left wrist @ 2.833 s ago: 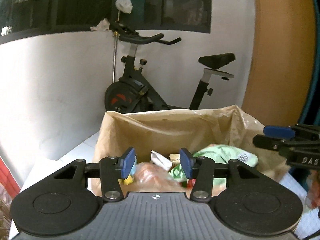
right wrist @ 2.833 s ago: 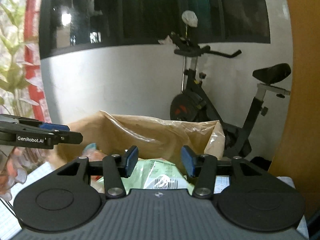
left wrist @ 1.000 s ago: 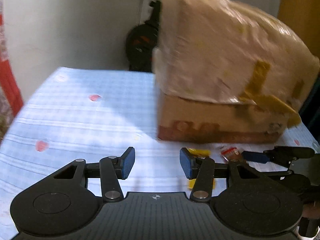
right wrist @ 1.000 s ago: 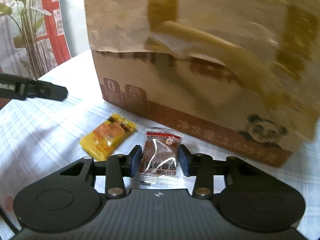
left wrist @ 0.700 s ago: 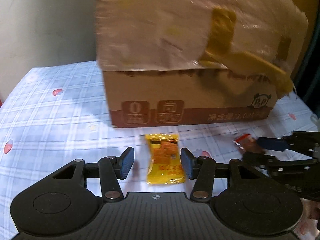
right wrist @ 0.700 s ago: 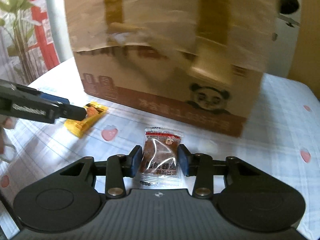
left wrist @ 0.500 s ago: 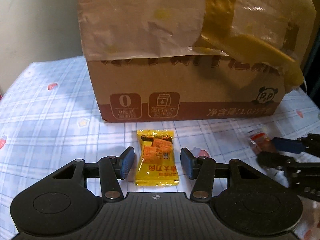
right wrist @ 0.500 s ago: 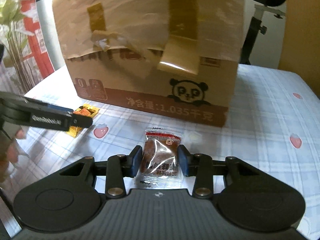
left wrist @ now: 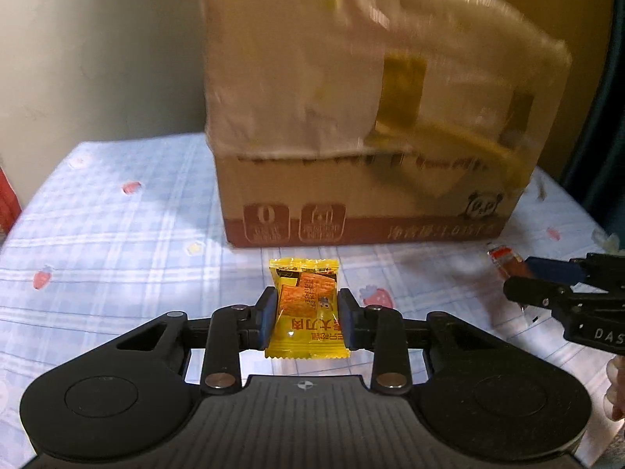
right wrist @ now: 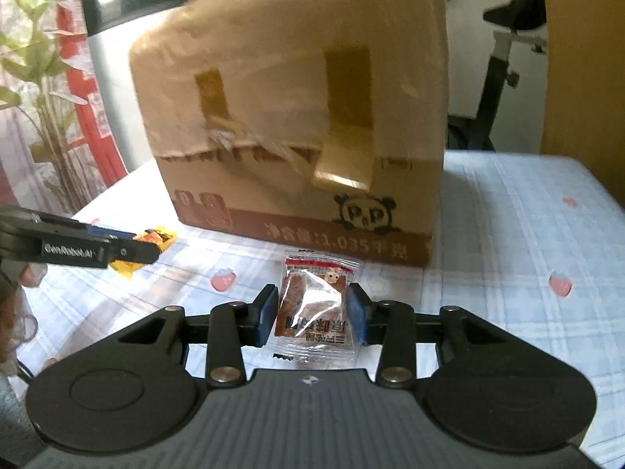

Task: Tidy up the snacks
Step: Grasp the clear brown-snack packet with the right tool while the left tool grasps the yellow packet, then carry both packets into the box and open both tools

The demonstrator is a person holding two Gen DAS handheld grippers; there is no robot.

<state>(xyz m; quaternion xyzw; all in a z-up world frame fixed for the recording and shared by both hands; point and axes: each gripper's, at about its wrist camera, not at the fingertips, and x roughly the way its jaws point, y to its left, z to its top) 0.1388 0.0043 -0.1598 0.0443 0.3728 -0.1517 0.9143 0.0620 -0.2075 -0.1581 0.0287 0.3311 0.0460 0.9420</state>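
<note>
Two small snack packets are each between a pair of fingers, and both lie with the long axis pointing away, toward the cardboard box [left wrist: 375, 179] behind them. The yellow packet [left wrist: 306, 314] sits between the fingers of the left gripper [left wrist: 306, 322], which are closing on its two long edges; the pads already touch the wrapper. The clear packet with the red band [right wrist: 314, 312] is clamped in the right gripper [right wrist: 312, 316], whose fingers are nearly as closed as they go. Both packets are just in front of the near wall of the box, above the checked cloth of the counter [left wrist: 117, 242]. The box opening is high and farther away, so I judge each packet must go up and forward over the wall. The yellow one is on the left, the clear one on the right, well apart.
</note>
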